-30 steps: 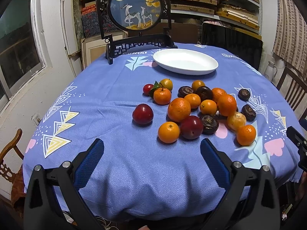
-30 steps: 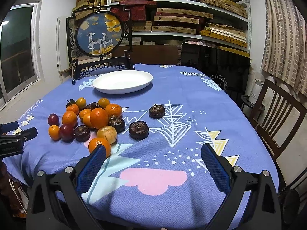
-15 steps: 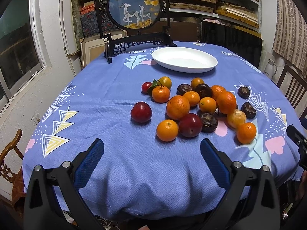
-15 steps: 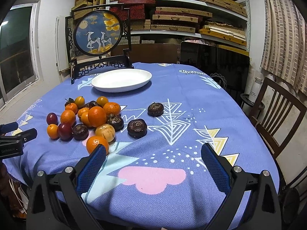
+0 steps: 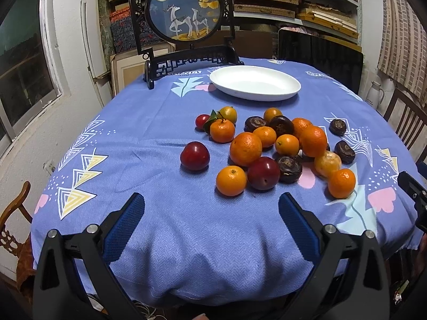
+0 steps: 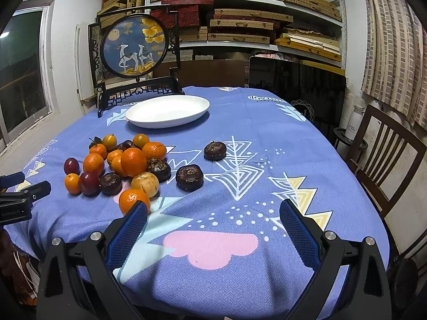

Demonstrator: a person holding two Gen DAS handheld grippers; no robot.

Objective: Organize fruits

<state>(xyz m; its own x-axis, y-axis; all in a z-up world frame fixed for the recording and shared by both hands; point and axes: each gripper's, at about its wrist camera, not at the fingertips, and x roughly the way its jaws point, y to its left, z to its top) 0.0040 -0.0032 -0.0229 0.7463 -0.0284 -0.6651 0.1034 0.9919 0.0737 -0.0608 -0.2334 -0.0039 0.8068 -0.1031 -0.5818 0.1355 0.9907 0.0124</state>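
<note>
Both tools hang over the near edge of the table (image 5: pixel 149 240), jaws spread wide and holding nothing. The fruit lies ahead of the left tool (image 5: pixel 211 208), slightly right of its centre line; its nearest piece, a small orange (image 5: pixel 231 180), sits just beyond the fingertips beside a red plum (image 5: pixel 263 173). From the right tool (image 6: pixel 213 213) the same pile lies off to the left, one orange (image 6: pixel 132 200) just past its left fingertip, so either hand could start. The white plate (image 5: pixel 254 83), bare, stands well beyond the pile. I count roughly ten oranges, three red plums, six dark brown fruits and one pale one, though the heap hides some, so the tally may be off
</note>
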